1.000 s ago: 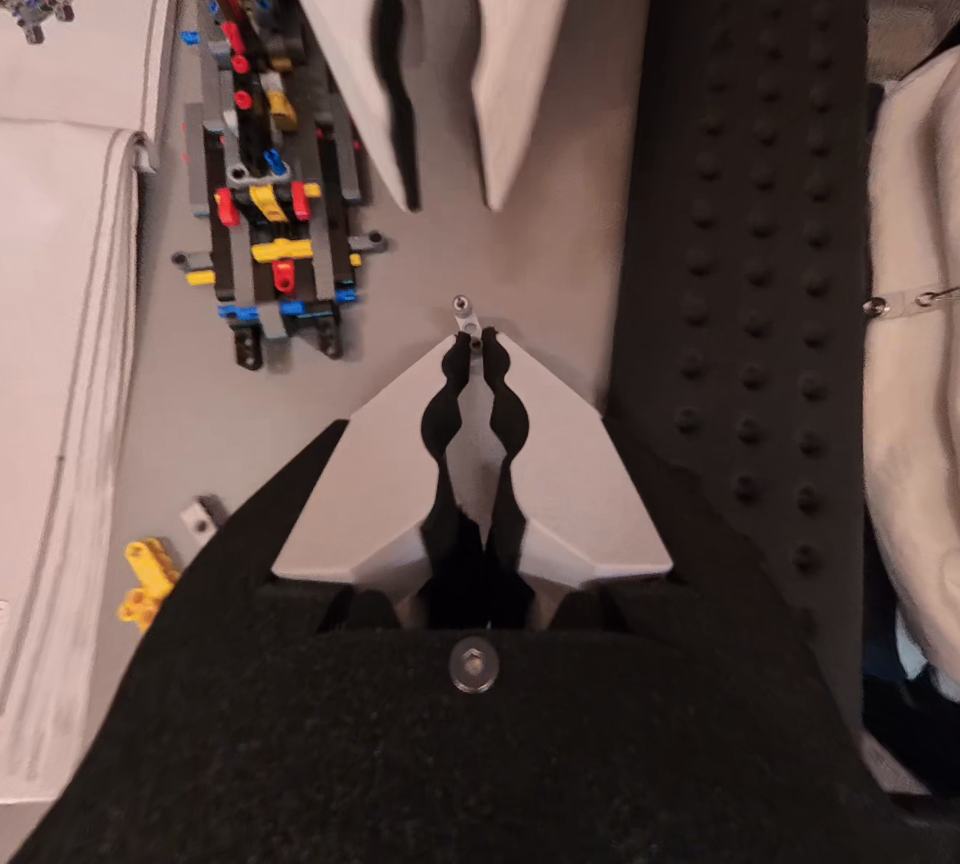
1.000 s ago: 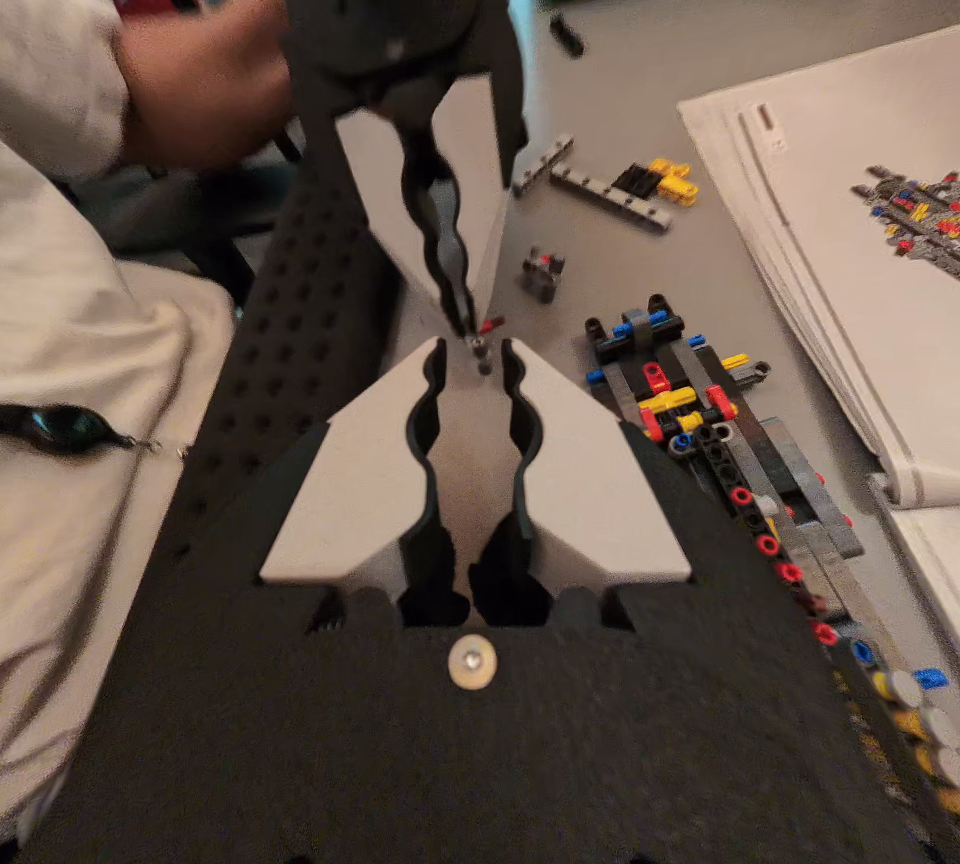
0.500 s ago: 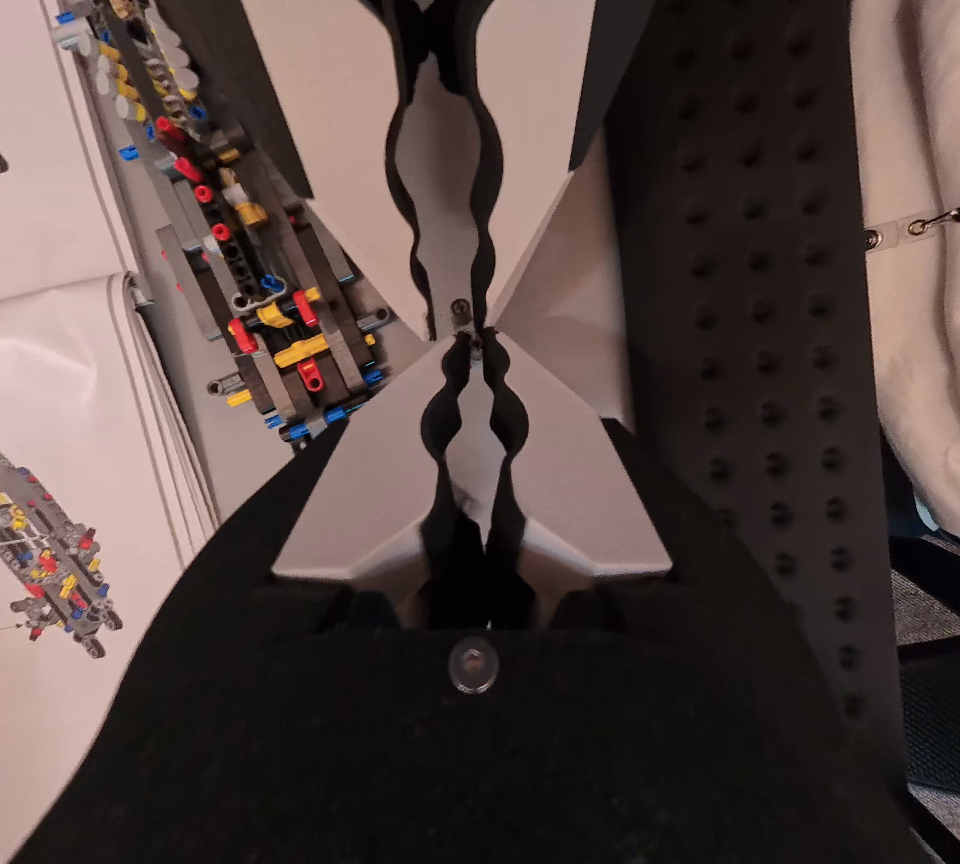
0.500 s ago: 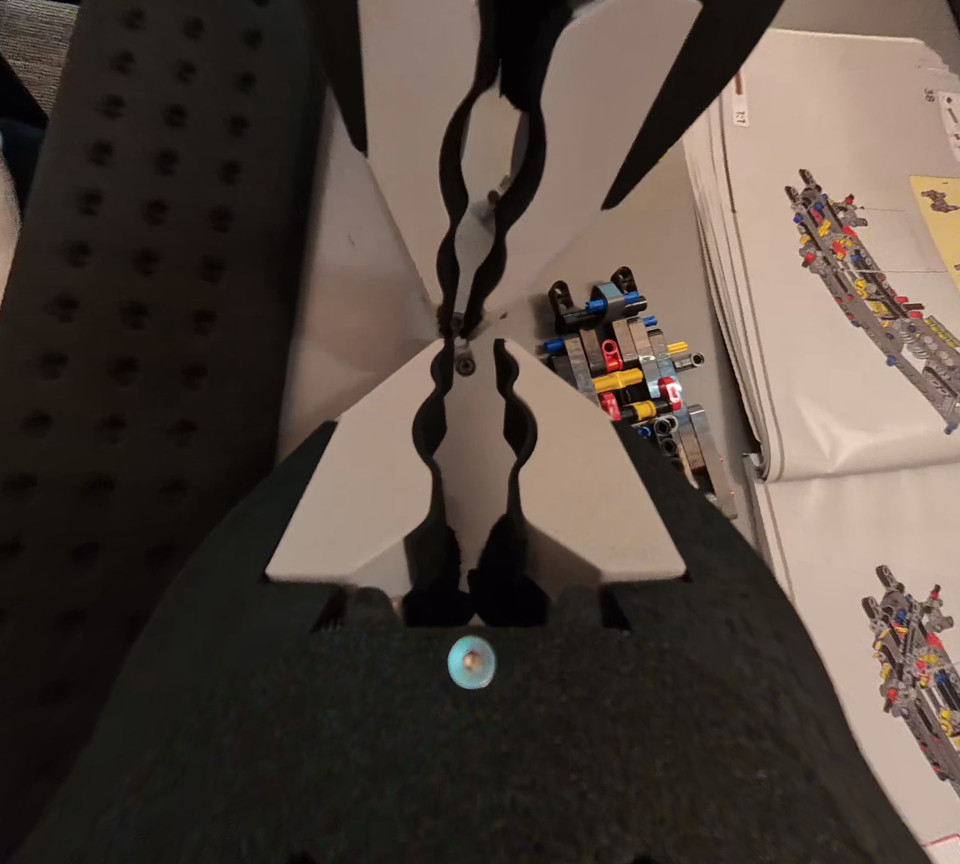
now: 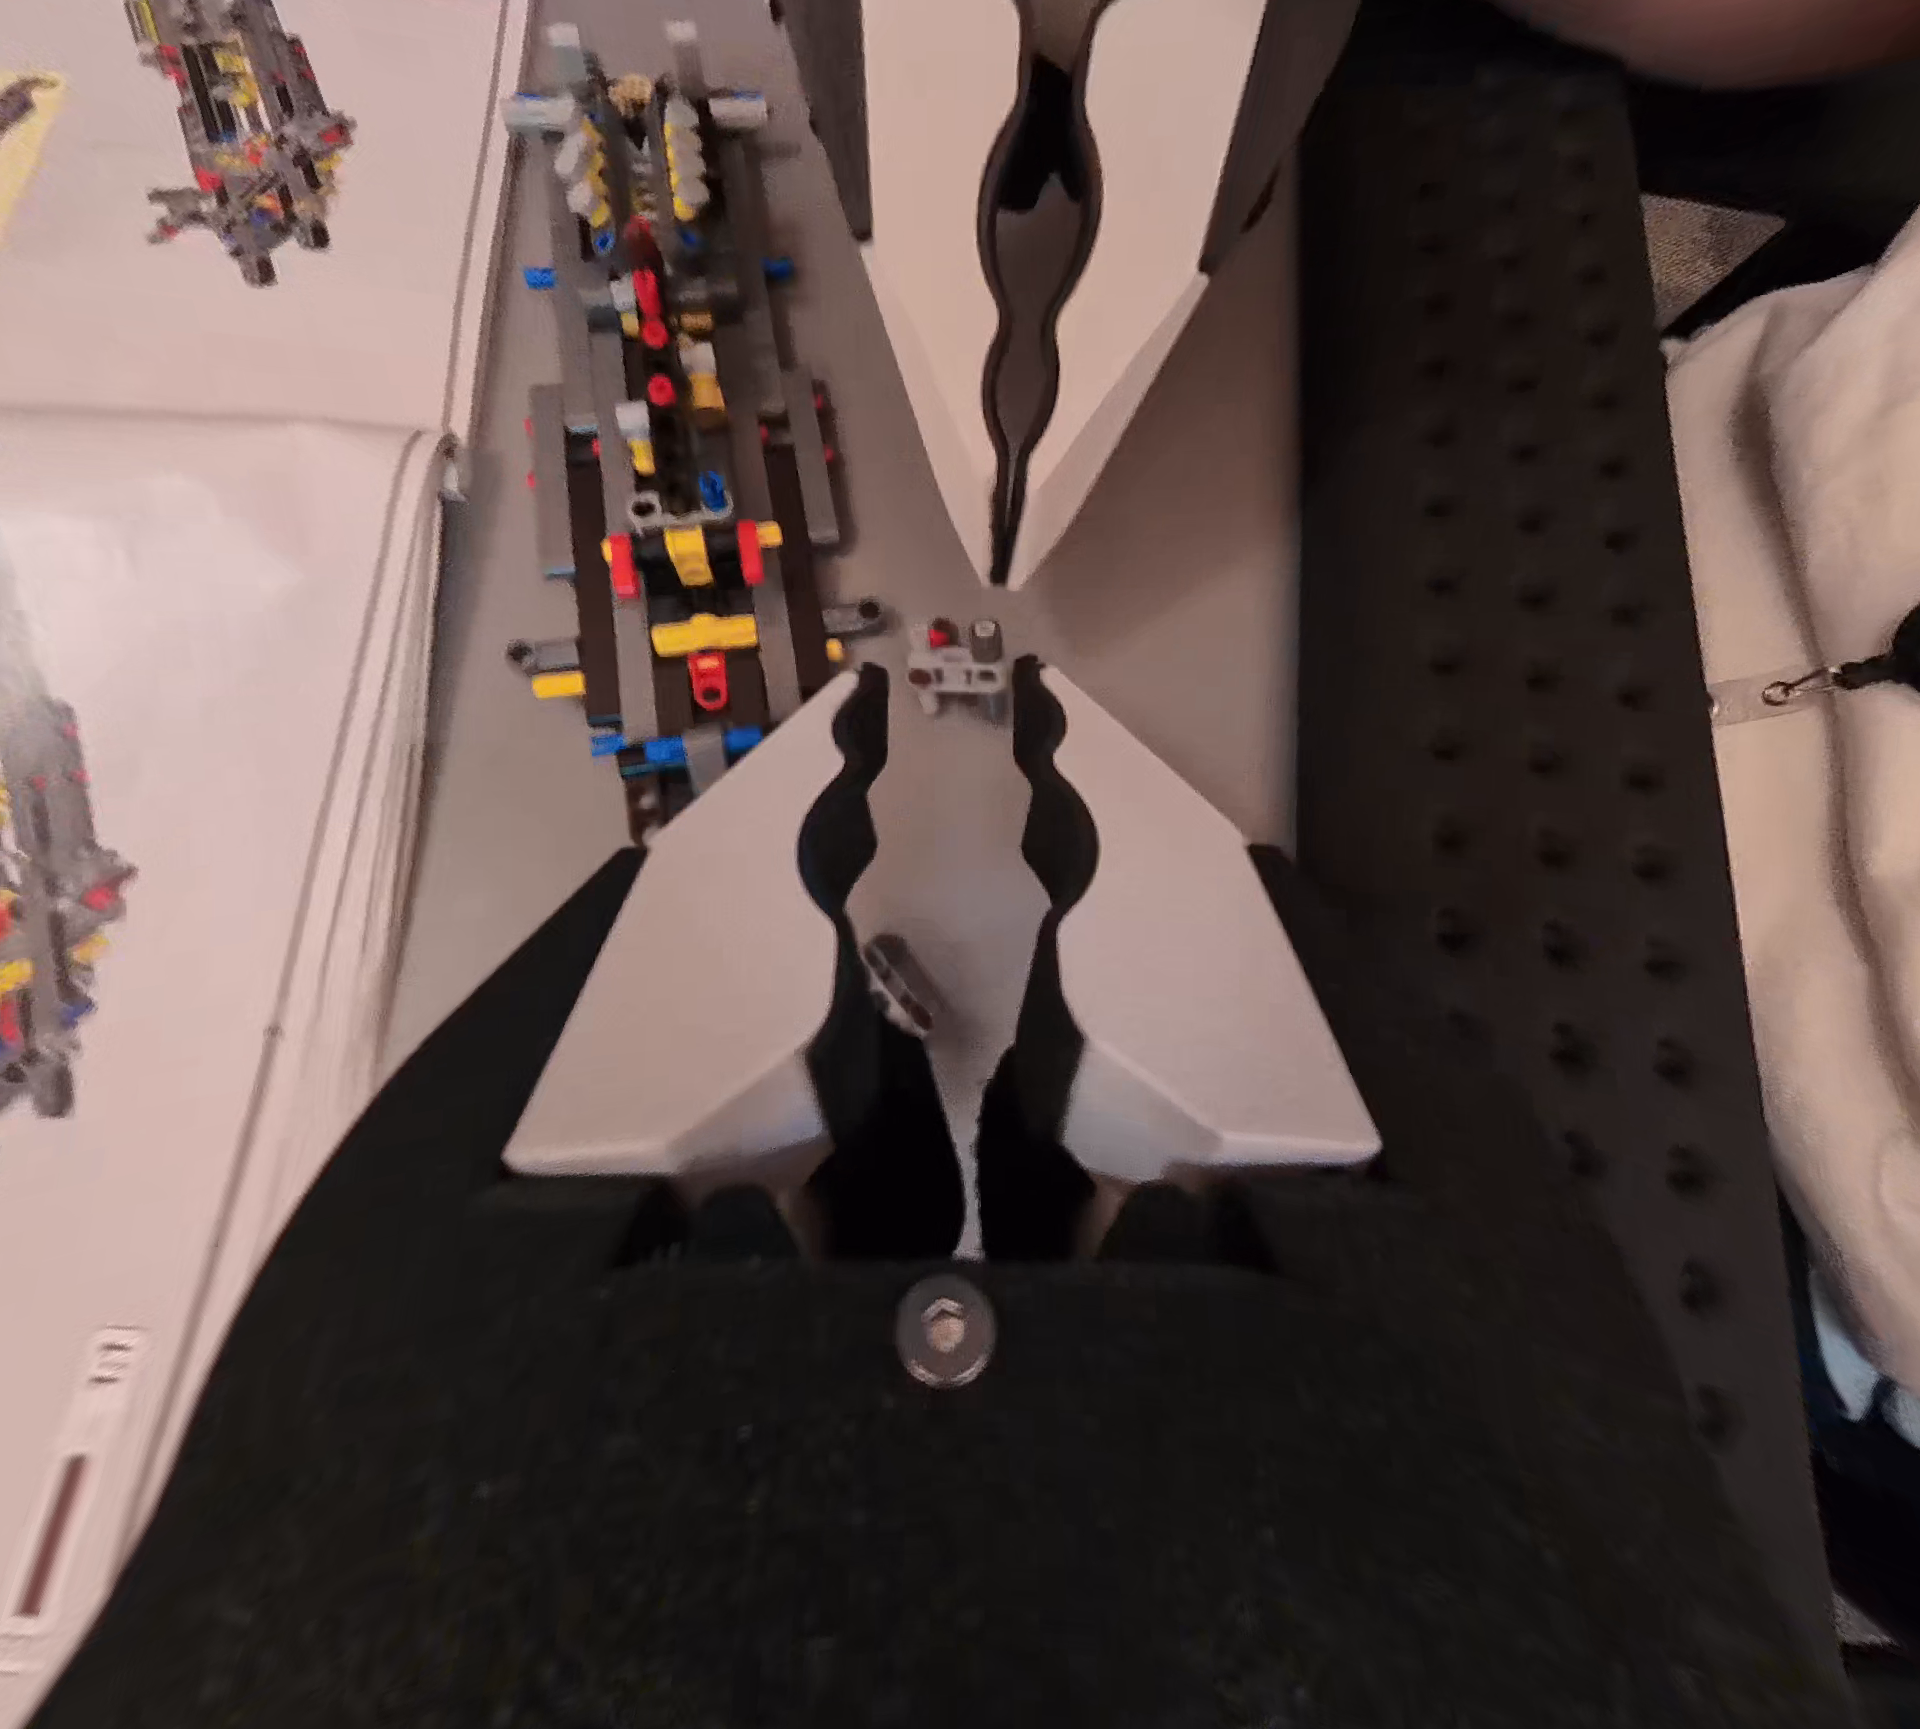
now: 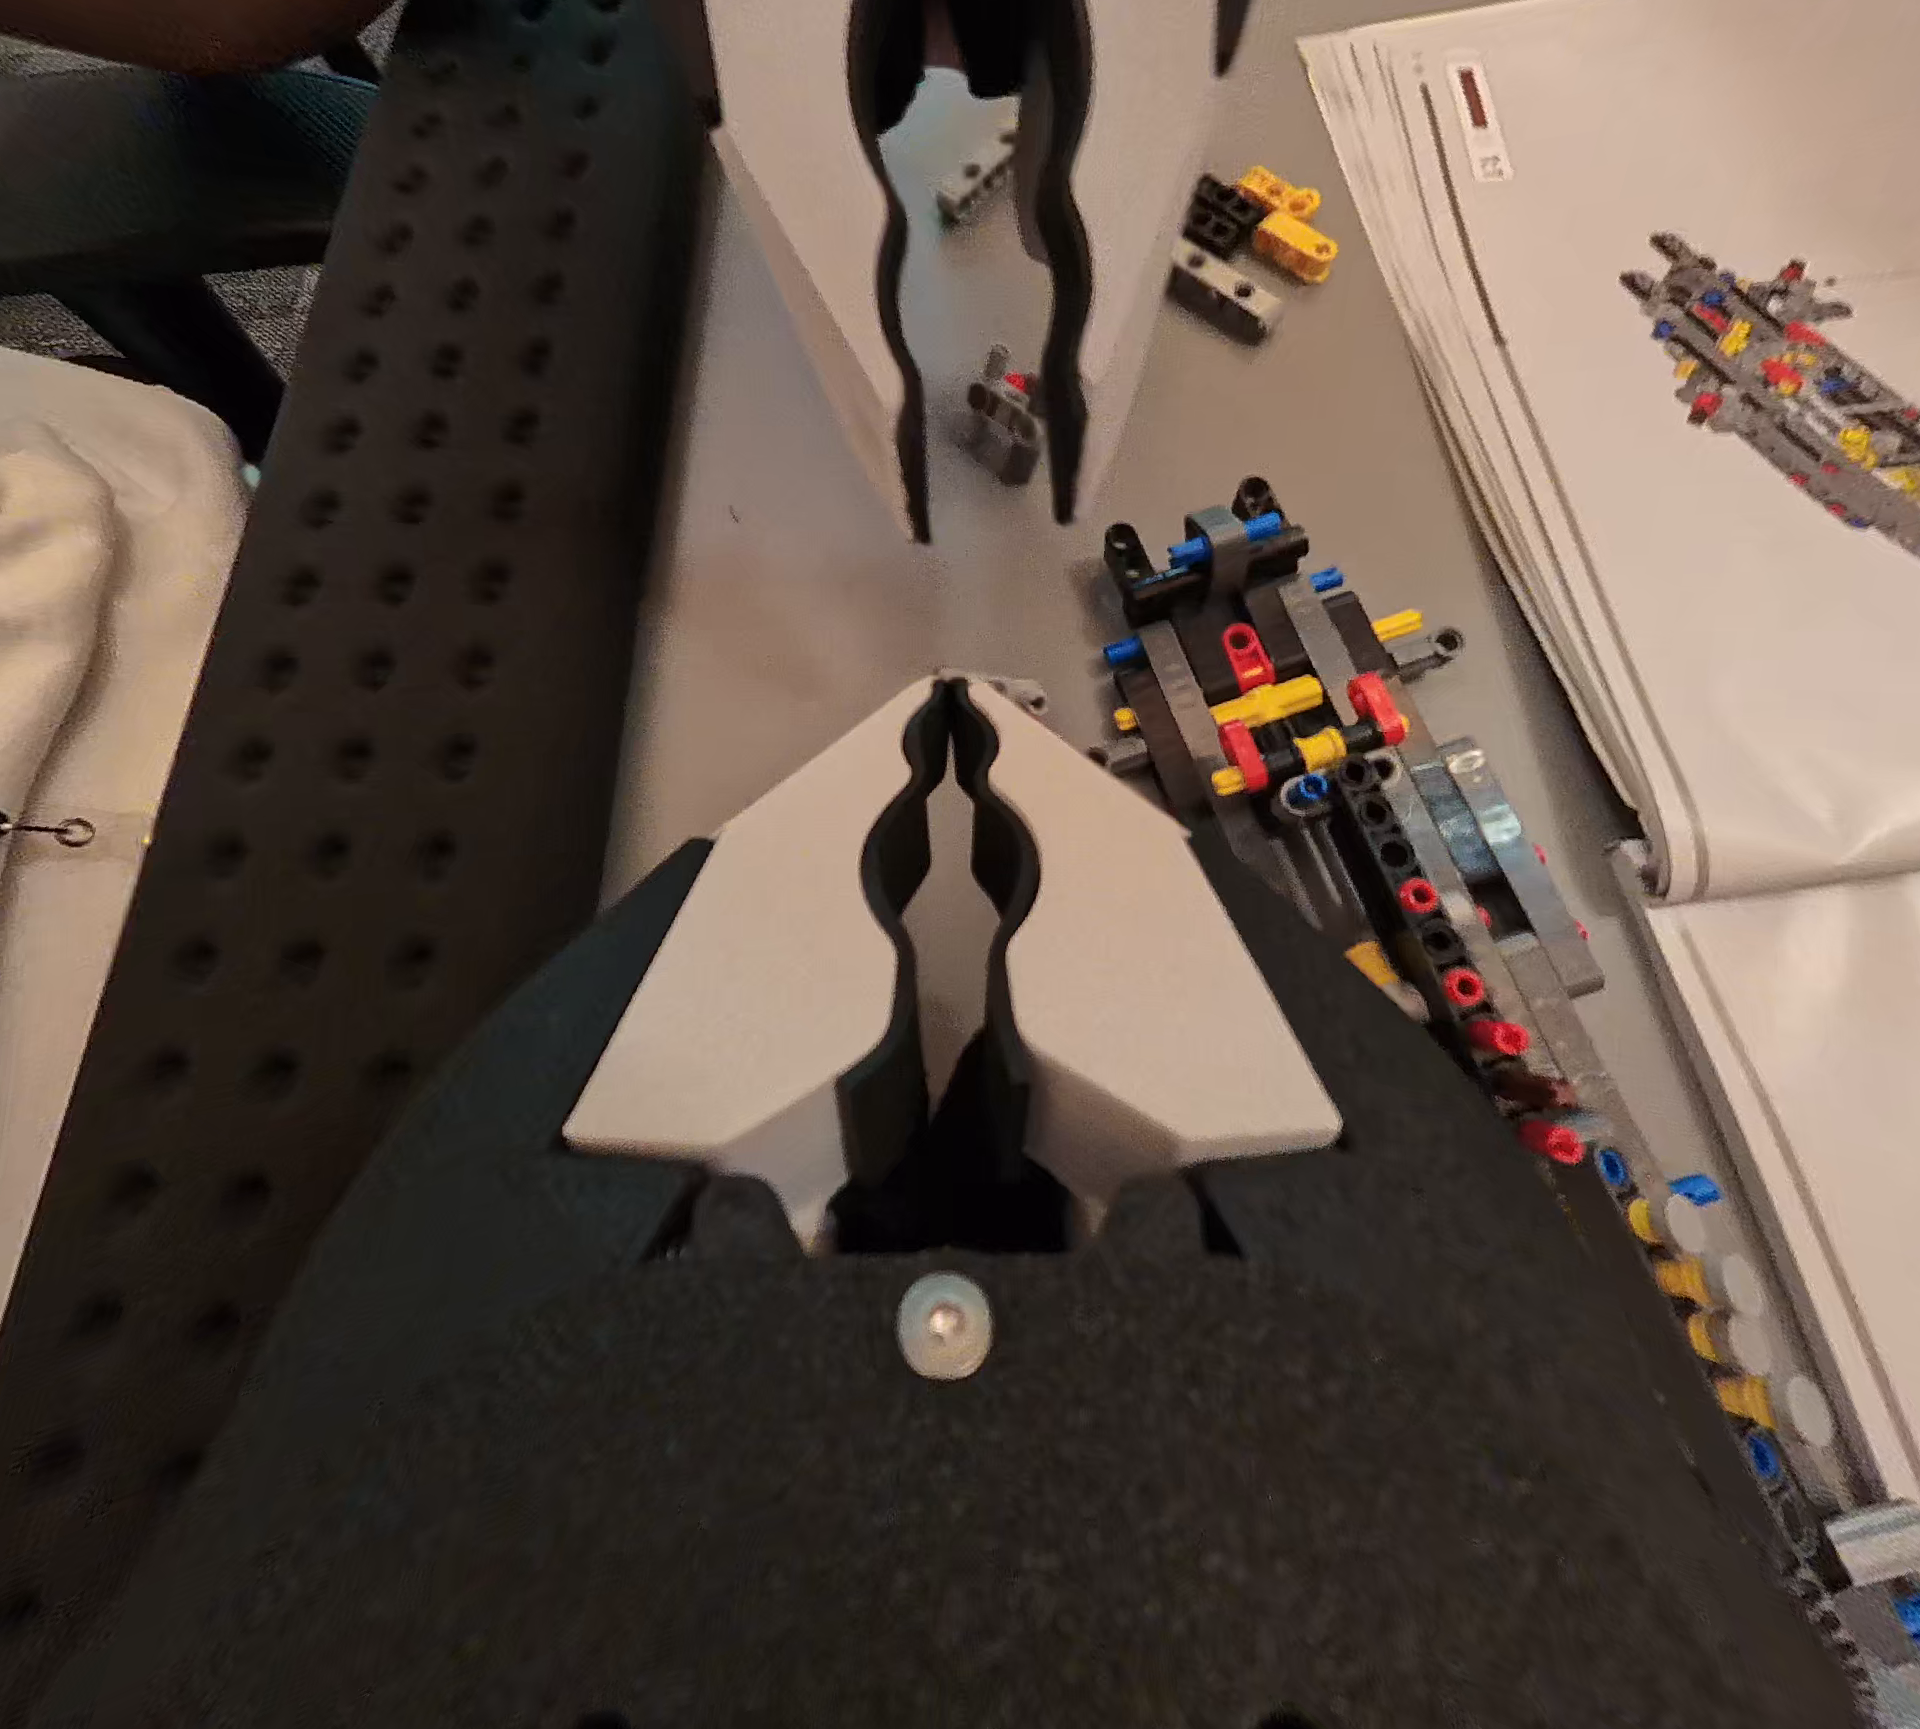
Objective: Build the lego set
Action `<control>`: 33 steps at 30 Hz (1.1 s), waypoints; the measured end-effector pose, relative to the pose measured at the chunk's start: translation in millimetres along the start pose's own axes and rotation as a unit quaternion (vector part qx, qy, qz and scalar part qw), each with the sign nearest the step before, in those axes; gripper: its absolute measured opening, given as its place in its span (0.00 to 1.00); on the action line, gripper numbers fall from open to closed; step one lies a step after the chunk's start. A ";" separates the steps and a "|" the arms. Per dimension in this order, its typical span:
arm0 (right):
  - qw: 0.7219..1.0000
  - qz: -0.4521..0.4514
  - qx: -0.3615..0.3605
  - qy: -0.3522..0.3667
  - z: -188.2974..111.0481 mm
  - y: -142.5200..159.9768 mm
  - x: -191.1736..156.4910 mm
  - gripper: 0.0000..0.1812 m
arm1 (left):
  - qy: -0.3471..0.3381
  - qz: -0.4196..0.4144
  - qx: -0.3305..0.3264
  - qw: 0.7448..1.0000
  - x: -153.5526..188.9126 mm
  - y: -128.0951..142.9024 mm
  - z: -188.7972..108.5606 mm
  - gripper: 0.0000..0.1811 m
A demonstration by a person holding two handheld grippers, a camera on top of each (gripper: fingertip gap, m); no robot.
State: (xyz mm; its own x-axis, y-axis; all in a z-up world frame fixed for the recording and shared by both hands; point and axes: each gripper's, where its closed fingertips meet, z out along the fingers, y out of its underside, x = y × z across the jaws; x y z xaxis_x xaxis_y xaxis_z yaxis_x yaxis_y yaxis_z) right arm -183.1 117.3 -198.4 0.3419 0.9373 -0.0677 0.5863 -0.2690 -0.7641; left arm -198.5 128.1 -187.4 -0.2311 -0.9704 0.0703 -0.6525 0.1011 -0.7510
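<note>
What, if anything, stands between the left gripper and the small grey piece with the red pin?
Nothing visible does. The small grey piece sits between the left gripper's open fingertips; the shut right gripper points at it from the far side, not in between.

Left hand-held gripper (image 5: 943, 677) has opened — small grey piece (image 5: 958, 669) released — right one (image 6: 950, 692) closed.

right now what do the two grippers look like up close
Both match: the left gripper and right gripper each have a textured black body with one silver bolt at its centre, two pale grey wedge-shaped fingers and wavy black rubber pads along their inner edges. No cables show. The person wears a cream garment.
</note>
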 end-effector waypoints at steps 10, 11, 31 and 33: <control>0.995 0.024 -0.032 0.094 -11.4 12.2 30.7 0.06 | -0.113 0.032 -0.046 0.992 -15.6 24.7 2.5 0.13; 0.994 0.023 -0.035 0.102 -13.9 12.6 33.6 0.08 | -0.112 0.022 -0.048 0.992 -20.0 25.4 0.2 0.13; 0.961 -0.116 -0.250 0.005 8.8 29.9 77.0 0.30 | -0.080 -0.083 0.161 0.980 -36.9 -5.2 -38.9 0.13; 0.961 -0.125 -0.246 0.000 9.5 28.5 76.4 0.27 | -0.085 -0.080 0.165 0.979 -37.5 -6.5 -40.5 0.13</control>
State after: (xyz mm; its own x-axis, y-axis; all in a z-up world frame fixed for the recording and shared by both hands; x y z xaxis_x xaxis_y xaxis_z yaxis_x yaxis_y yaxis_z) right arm -147.3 183.4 -231.5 0.1453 0.9863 0.0783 0.9265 -0.1078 -0.3606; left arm -214.8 172.7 -158.6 -0.0031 -0.9933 0.1153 -0.3948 -0.1047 -0.9128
